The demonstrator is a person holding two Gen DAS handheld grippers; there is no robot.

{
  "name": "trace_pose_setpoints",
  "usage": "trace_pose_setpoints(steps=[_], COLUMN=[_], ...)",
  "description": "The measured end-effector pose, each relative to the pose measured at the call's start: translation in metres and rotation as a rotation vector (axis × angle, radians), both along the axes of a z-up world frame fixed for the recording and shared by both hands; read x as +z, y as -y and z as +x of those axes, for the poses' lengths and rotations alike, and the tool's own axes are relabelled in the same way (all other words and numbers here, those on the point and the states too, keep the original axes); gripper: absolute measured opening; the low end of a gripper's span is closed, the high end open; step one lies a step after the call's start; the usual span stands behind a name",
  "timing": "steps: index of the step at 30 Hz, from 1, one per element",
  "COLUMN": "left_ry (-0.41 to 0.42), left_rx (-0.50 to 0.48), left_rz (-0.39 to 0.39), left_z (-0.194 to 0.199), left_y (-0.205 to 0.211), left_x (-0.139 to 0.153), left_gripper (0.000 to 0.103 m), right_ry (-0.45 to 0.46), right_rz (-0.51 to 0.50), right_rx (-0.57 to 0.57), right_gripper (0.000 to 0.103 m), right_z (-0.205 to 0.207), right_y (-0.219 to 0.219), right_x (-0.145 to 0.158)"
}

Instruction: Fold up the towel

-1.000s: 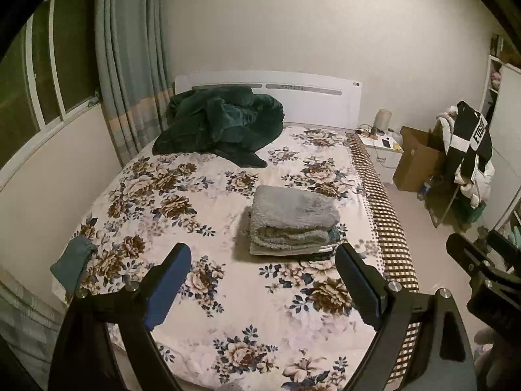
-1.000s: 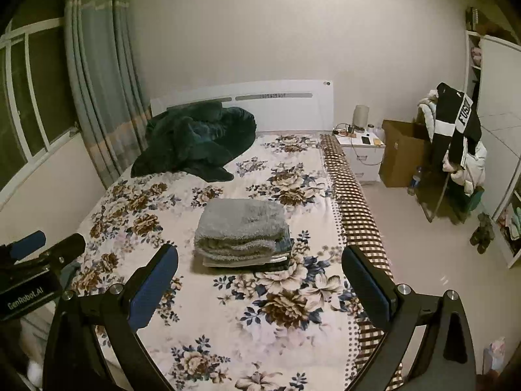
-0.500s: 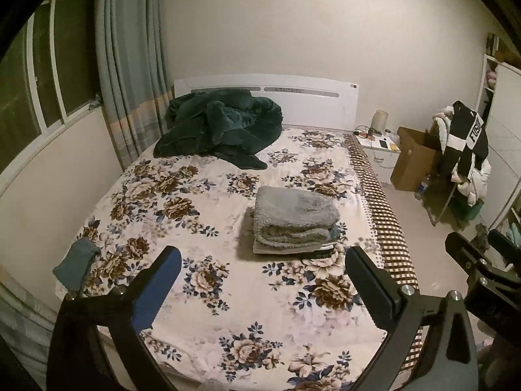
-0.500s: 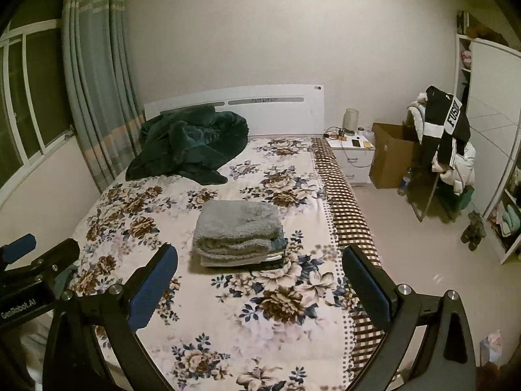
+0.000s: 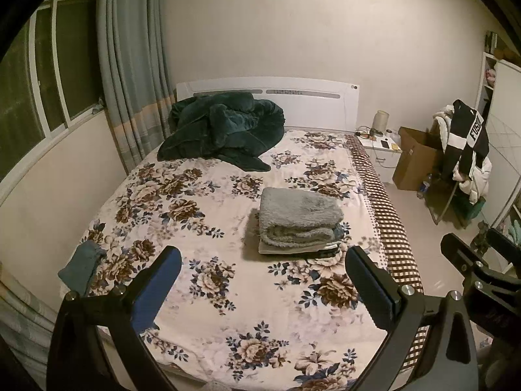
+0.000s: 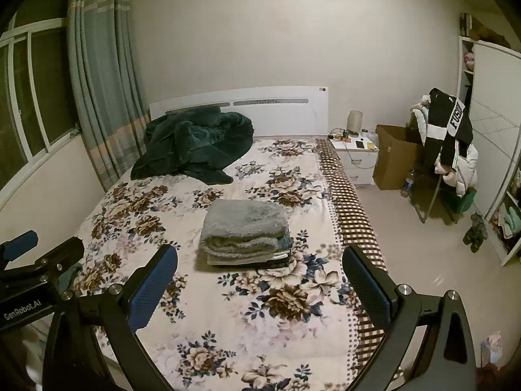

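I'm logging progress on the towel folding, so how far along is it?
Done: the grey towel lies folded on top of a small stack on the bed. In hand: nothing; the left gripper and right gripper are both open and empty, off the stack. Left: apparently nothing for this towel.

Each black claw (image 5: 262,280) has blue ribbed pads, silver screws, and white "GenRobot.AI" lettering on the left claw (image 6: 22,306).

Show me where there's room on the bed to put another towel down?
Free: the flowered bedspread in front of the folded gray towel stack, and its window side. Crowded: the headboard end under the dark green blanket; the nightstand.
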State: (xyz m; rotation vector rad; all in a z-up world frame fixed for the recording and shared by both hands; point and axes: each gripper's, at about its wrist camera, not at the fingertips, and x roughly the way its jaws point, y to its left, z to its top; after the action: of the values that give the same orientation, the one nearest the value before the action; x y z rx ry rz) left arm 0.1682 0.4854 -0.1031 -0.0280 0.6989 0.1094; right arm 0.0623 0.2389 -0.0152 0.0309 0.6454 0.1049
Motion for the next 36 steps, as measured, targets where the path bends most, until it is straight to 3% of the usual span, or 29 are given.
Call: trace_pose_setpoints(steps=[36], left_ry=[-0.010], left_rx=[0.021], left_rz=[0.006], left_z=[-0.019], left_y=[-0.007], left_x=[0.006], left_gripper=[0.103], right_ry=[-0.014], right_rz=[0.002], right_rx=[0.025], right_gripper=[0.103], right_z=[-0.010], right_y=[-0.011], right_x=[-0.004])
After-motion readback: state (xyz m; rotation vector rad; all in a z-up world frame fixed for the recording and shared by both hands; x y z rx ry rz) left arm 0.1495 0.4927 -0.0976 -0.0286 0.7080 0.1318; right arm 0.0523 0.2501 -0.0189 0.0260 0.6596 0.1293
